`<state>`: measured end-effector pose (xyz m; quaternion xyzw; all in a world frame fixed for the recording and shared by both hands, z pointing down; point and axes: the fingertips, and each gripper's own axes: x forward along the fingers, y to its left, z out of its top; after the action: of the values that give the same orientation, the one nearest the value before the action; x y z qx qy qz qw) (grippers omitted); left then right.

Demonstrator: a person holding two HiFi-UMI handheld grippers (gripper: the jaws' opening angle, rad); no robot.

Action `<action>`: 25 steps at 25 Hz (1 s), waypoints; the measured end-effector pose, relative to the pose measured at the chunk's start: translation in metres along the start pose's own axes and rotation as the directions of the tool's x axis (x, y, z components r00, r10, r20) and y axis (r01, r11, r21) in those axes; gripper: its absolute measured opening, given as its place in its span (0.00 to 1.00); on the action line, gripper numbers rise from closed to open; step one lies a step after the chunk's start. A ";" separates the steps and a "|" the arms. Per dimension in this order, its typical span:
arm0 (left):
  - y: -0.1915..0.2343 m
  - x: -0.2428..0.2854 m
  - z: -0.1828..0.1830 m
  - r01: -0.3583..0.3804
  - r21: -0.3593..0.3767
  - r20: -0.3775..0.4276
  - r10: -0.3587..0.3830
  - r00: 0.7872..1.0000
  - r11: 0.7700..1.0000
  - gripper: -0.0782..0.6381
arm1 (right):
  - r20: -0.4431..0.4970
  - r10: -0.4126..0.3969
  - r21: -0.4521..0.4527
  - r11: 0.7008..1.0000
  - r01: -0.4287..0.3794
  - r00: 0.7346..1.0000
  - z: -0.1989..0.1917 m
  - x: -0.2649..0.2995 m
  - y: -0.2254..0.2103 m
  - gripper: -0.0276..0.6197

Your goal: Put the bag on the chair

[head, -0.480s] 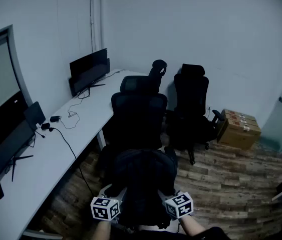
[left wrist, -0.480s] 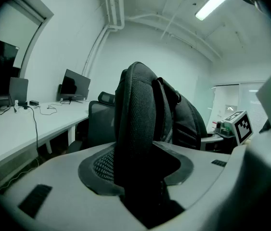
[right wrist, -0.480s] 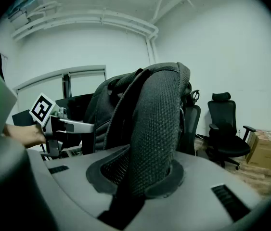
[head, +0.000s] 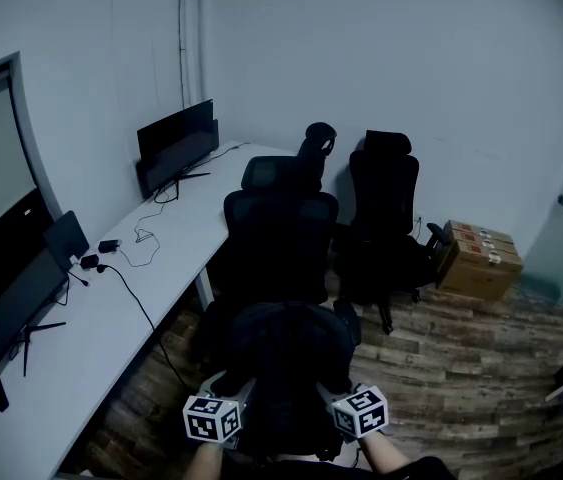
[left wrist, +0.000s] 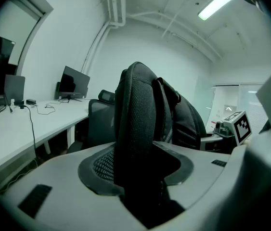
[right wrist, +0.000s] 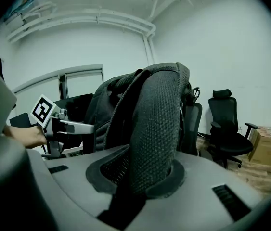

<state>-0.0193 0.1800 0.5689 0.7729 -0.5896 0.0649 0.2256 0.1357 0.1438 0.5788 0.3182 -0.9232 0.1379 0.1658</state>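
A black backpack (head: pixel 286 363) hangs low in the middle of the head view, just in front of a black mesh office chair (head: pixel 281 230) whose seat it hides. My left gripper (head: pixel 223 408) holds its left side and my right gripper (head: pixel 349 403) its right side. In the left gripper view the left gripper (left wrist: pixel 135 170) is shut on a padded mesh shoulder strap (left wrist: pixel 135 109). The right gripper (right wrist: pixel 140 179) is likewise shut on the other shoulder strap (right wrist: pixel 159 124) in the right gripper view. Each gripper's marker cube shows in the other's view.
A long white desk (head: pixel 111 288) runs along the left wall with a monitor (head: pixel 176 146), a second screen (head: pixel 11 303) and cables. Another black chair (head: pixel 383 208) stands behind to the right, beside a cardboard box (head: pixel 481 258) on the wooden floor.
The head view has shifted slightly. Both grippers and the bag sit in almost the same place as before.
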 end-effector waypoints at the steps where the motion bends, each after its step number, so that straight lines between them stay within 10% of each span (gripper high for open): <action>1: 0.006 0.003 0.002 0.005 0.001 -0.003 -0.005 1.000 1.000 0.41 | -0.001 -0.005 0.004 1.000 0.005 1.000 0.002 0.005 0.000 0.20; 25: 0.087 0.093 0.066 0.024 -0.003 -0.023 -0.024 0.999 1.000 0.41 | -0.003 -0.014 0.034 0.999 0.014 1.000 0.060 0.115 -0.052 0.20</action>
<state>-0.0849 0.0519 0.5677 0.7789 -0.5775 0.0702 0.2342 0.0706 0.0202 0.5776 0.3275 -0.9181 0.1530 0.1626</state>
